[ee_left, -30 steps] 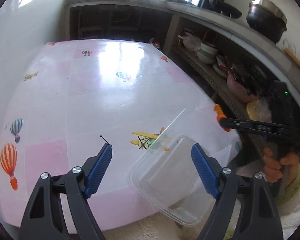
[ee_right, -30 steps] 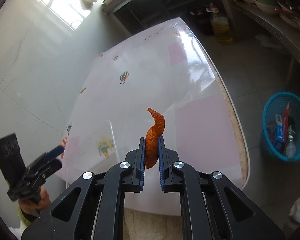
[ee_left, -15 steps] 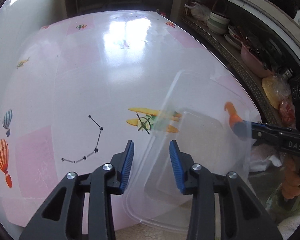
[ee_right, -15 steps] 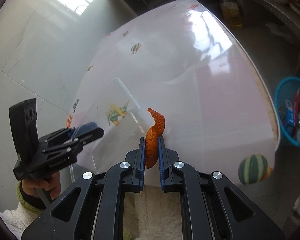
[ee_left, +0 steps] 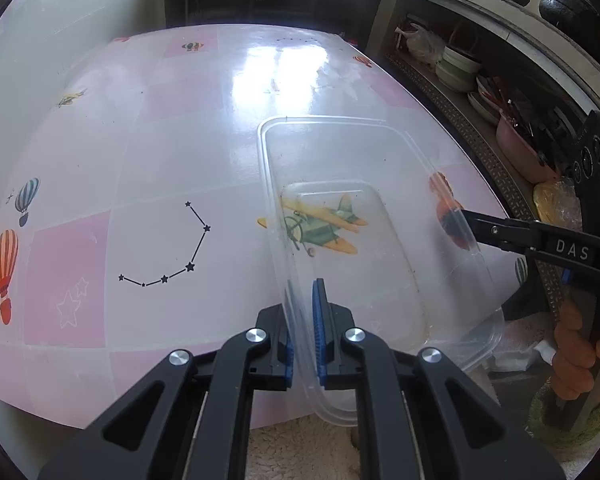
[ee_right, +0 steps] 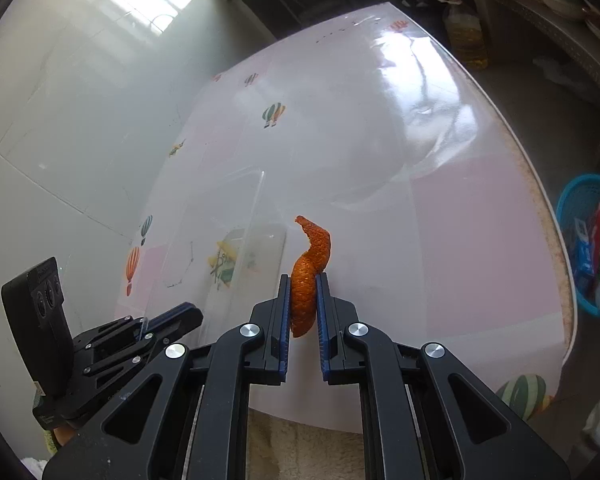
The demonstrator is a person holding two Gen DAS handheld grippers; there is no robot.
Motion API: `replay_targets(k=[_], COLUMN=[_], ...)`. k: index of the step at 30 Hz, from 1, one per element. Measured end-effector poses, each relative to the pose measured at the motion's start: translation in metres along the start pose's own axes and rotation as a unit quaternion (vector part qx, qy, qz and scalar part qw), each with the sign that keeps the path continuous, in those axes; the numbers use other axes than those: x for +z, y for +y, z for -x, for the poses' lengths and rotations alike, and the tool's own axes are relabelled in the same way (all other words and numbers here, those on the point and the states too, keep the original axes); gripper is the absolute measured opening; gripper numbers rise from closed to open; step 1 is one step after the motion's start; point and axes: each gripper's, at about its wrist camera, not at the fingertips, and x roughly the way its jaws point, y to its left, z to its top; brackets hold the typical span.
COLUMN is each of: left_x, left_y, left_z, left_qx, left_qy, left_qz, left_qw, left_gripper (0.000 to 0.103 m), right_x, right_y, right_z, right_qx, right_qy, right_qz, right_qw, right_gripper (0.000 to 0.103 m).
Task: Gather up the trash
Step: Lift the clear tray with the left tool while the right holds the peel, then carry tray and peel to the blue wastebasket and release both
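Left hand-held gripper: jaws just closed, pinching the clear box wall.
Right hand-held gripper: squeezing orange peel.
Clear box: on worktop, hanging over its 6 o'clock edge.
Blue basket: on floor, at 3 o'clock.

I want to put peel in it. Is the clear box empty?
Nearly empty: the clear box shows only specks inside, with the table's plane picture visible through its bottom. The orange peel is still outside.

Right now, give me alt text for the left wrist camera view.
The left gripper pinches the rim of a clear plastic box on a pink patterned table. At right, the right gripper holds orange peel beyond the box.
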Motion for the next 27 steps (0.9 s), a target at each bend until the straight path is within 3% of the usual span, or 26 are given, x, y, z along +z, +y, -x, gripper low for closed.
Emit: replay_targets(k=[20, 24, 27], left_x=[-0.006, -0.001, 0.011], left_y=[-0.011, -0.016, -0.028], left_z=[0.042, 0.055, 0.067], left_qx=[0.007, -0.005, -0.019], left_qy=[-0.078, -0.094, -0.116], left_qz=[0.000, 0.000, -0.013], left_qw=[0.9969, 0.9956, 0.9930], left_gripper=[0.003, 0.003, 0.003], right_x=[-0.008, -0.006, -0.005], right_y=[0.000, -0.006, -0.023], right_z=[0.027, 0.051, 0.087], right_qx=[-0.009, -0.010, -0.034], right_qy=[-0.026, -0.052, -0.095], right_qz=[-0.012, -0.015, -0.028], right_qw=[1.000, 0.998, 0.994], right_gripper=[0.011, 0.011, 0.011])
